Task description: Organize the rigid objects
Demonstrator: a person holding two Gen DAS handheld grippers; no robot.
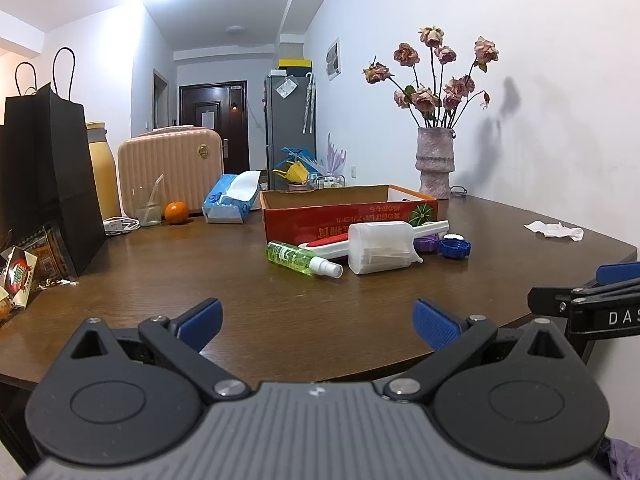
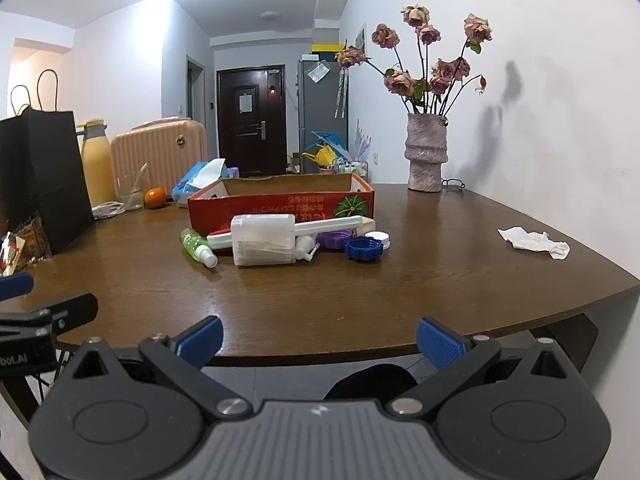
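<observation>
An open red cardboard box (image 1: 340, 216) (image 2: 280, 204) sits mid-table. In front of it lies a cluster: a green spray bottle (image 1: 302, 259) (image 2: 197, 246), a white translucent pump bottle (image 1: 380, 246) (image 2: 264, 240), a red-and-white brush-like tool (image 1: 430, 228) (image 2: 332, 224), a purple lid (image 1: 425, 245) (image 2: 335, 239), a blue lid (image 1: 454, 248) (image 2: 363, 249) and a small white lid (image 2: 378, 238). My left gripper (image 1: 318, 326) hovers open over the near table edge, nothing between its fingers. My right gripper (image 2: 318, 340) is open too, just short of the table edge.
A black paper bag (image 1: 44, 176), yellow bottle (image 1: 102, 168), pink case (image 1: 172, 168), glass (image 1: 149, 208), orange (image 1: 176, 213) and tissue pack (image 1: 232, 199) stand at the back left. A vase of dried roses (image 1: 434, 160) stands back right, with a crumpled tissue (image 2: 534, 242) on the right.
</observation>
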